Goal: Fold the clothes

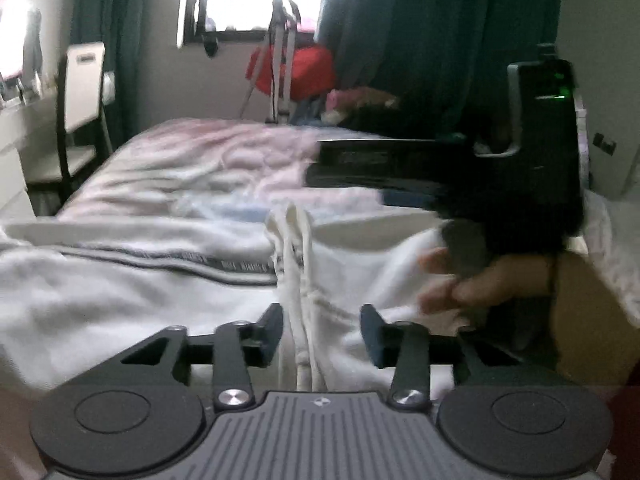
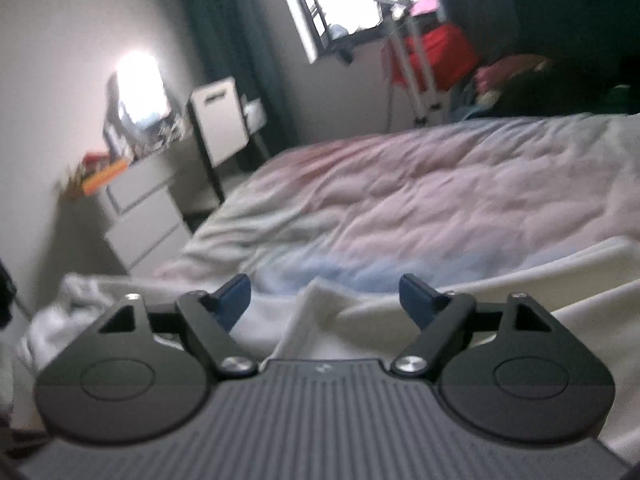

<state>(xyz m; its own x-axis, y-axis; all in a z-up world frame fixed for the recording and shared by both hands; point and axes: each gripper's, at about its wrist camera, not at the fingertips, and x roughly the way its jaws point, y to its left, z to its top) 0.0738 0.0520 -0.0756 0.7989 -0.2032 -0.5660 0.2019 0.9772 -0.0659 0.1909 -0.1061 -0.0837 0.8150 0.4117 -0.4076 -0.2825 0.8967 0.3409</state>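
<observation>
My left jaws (image 1: 322, 330) are hanging released over white drawstring sweatpants (image 1: 120, 280) | my right jaws (image 2: 325, 300) are gaping, grasping nothing | rumpled pink bed (image 2: 420, 184) is lying beyond

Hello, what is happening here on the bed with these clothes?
A person is folding clothes on a bed, with hand-held tongs in each hand. A white garment with a dark stripe and drawstrings lies spread at the near edge. The left tongs stand open, the drawstrings between the fingers but not pinched. The right tongs are also open above a white fold, holding nothing. The person's right hand shows beside the left tongs.
</observation>
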